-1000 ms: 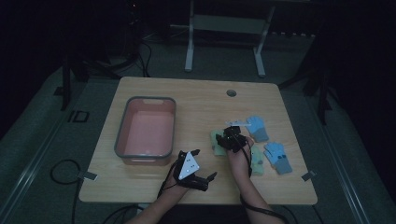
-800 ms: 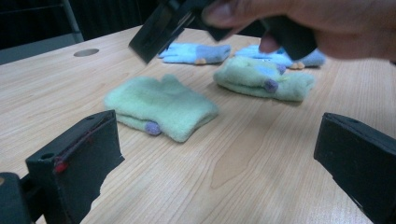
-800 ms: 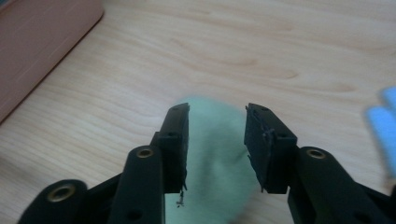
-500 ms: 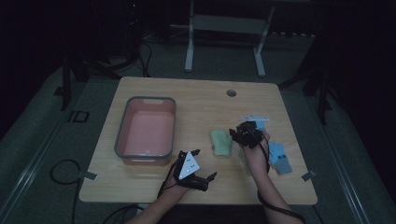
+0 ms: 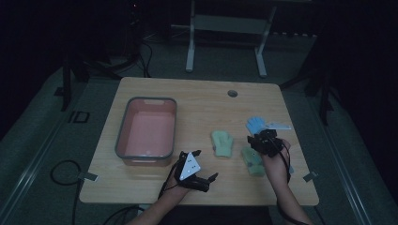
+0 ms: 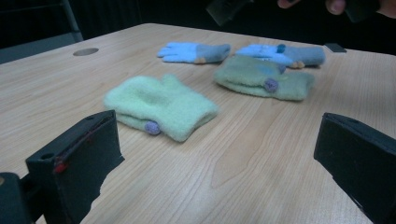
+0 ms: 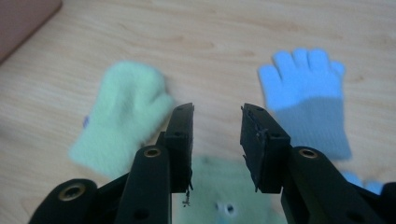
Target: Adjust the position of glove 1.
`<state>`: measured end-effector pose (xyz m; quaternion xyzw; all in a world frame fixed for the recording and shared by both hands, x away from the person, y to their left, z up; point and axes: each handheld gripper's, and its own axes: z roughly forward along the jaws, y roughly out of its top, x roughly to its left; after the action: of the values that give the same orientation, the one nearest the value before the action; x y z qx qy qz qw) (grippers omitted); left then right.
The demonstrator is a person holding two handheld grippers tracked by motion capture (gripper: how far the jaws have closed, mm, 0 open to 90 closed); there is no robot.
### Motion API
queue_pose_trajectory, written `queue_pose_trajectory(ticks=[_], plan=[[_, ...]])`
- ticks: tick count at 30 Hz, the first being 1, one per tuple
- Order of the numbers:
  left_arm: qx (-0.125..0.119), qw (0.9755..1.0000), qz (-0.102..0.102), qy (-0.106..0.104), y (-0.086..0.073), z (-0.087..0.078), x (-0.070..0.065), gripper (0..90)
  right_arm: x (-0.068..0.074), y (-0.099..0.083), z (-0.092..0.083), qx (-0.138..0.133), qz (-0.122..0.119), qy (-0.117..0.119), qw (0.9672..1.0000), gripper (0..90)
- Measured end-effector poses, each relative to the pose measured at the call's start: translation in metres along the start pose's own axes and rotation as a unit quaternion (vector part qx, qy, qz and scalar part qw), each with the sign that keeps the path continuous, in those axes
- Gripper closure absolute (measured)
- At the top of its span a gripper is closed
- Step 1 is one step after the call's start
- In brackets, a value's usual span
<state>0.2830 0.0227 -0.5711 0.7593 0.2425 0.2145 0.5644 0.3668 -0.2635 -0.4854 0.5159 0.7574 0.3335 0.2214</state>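
On a dim worktop (image 5: 197, 98), the right claw (image 7: 215, 135) hovers, jaws slightly apart, over a blurred green mitten (image 7: 224, 200) half hidden beneath it. The left claw (image 6: 215, 158) rests wide open near a second green mitten (image 6: 161, 105).
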Motion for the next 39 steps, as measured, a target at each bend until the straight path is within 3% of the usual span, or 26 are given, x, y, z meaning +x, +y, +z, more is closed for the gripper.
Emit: queue_pose_trajectory(ticks=[13, 23, 33, 39], plan=[[0.000, 1.0000, -0.001, 0.000, 0.000, 0.000, 0.000, 0.7, -0.016, -0.042, -0.014, 0.023, 0.015, -0.014, 0.9995, 62.0], [0.000, 1.0000, 0.000, 0.000, 0.000, 0.000, 0.000, 0.7, -0.015, -0.076, -0.009, 0.045, 0.023, -0.020, 0.9985, 61.3], [0.001, 1.0000, 0.001, 0.001, 0.000, 0.000, -0.001, 0.7, -0.011, -0.071, -0.006, 0.024, 0.018, -0.019, 0.9994, 58.9], [0.001, 1.0000, 0.001, 0.001, 0.000, 0.000, -0.001, 0.7, -0.006, -0.070, 0.003, 0.033, 0.007, -0.026, 0.9991, 58.6]])
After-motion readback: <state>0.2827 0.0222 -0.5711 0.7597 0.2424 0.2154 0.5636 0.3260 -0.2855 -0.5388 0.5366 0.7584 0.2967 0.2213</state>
